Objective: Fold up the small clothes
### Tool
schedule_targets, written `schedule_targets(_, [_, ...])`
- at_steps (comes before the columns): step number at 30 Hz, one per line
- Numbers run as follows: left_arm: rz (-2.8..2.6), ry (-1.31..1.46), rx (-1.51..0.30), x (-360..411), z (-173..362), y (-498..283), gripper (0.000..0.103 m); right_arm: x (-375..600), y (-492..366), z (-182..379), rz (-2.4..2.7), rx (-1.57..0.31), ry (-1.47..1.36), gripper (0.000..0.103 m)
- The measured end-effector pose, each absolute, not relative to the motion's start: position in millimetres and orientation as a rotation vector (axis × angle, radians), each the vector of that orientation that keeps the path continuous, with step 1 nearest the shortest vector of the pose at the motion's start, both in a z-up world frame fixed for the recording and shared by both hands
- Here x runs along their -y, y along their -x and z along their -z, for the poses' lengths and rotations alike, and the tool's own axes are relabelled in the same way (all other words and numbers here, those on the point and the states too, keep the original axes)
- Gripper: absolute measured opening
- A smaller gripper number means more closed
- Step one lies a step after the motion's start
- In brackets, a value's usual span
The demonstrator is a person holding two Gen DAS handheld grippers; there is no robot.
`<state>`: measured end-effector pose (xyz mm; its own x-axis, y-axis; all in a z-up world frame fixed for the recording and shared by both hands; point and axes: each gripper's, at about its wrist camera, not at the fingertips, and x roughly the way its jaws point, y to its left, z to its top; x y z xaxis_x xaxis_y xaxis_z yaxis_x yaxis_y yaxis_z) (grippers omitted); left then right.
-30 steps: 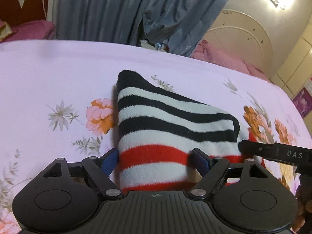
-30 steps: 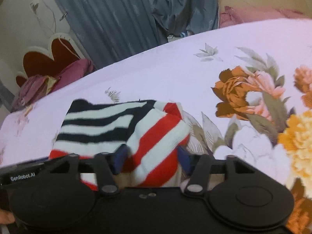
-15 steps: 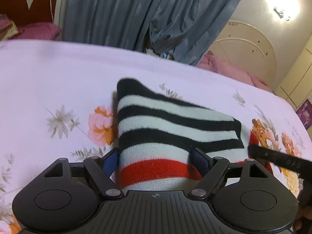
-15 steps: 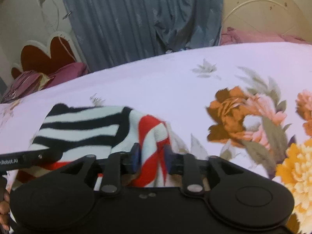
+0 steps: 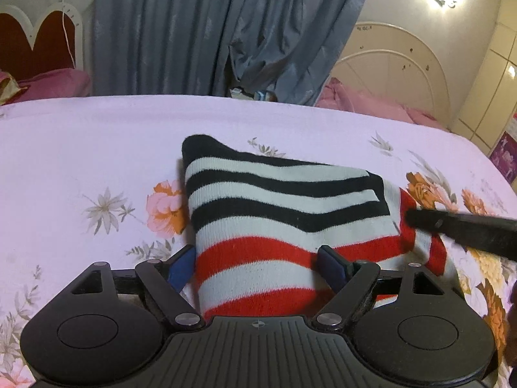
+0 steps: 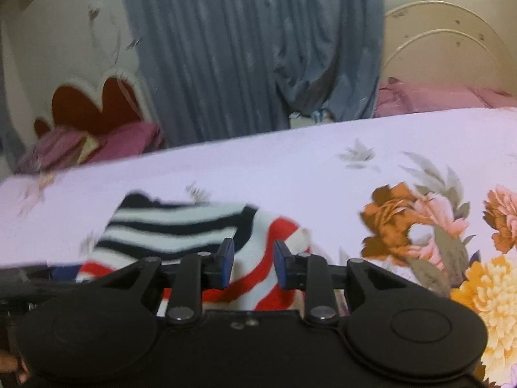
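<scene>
A small knitted garment (image 5: 274,207) with black, white and red stripes lies on the bed, its near end raised into my two grippers. My left gripper (image 5: 257,258) stands wide, and the garment's red-striped end fills the gap between its blue pads (image 5: 332,263). My right gripper (image 6: 253,255) is pinched narrow on a bunched red-and-white fold of the same garment (image 6: 181,229). Its black finger (image 5: 462,226) crosses the garment's right corner in the left wrist view. The right wrist view is blurred.
The bed sheet (image 5: 97,142) is pale lilac with printed flowers, larger ones on the right (image 6: 404,223). Grey curtains (image 5: 210,32) hang behind the bed. Pink pillows (image 6: 436,100) and a cream headboard (image 5: 397,64) sit at the far right, and a red headboard (image 6: 93,103) at the far left.
My right gripper's jaws narrowed onto the red-striped fold, bunching it, and the gripper rolled so the bed sits more level in its view. The left gripper kept its wide hold and tilted slightly.
</scene>
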<state>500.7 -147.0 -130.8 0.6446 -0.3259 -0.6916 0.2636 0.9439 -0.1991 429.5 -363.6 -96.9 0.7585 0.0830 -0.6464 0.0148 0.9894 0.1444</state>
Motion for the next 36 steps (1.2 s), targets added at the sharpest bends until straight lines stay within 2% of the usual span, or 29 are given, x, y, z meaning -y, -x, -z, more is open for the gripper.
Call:
schedule_targets(3, [0.336,0.079,-0.815,146,131,-499,0.080,368,-437,113,-0.004,-0.764,-0.146,0.018])
schedule_targets(6, [0.331,0.073,-0.814,145,129,-495,0.080,371,-439,117,0.003,-0.770,-0.163,0.018])
schedule_targets(12, [0.357,0.047,-0.777,140,114,-473,0.080,365,-418,96,-0.029,-0.743,-0.184,0.027])
schedule_targets(23, [0.375,0.023,-0.779,144,114,-446,0.080,346,-374,92,-0.069,-0.734,-0.145,0.027])
schedule_targets(32, [0.370,0.053,-0.796,136,131,-440,0.080,331,-360,112,-0.004,-0.743,0.067,0.017])
schedule_targets(36, [0.348,0.104,-0.813,134,132,-439,0.080,345,-357,116,0.029,-0.760,0.002,0.024])
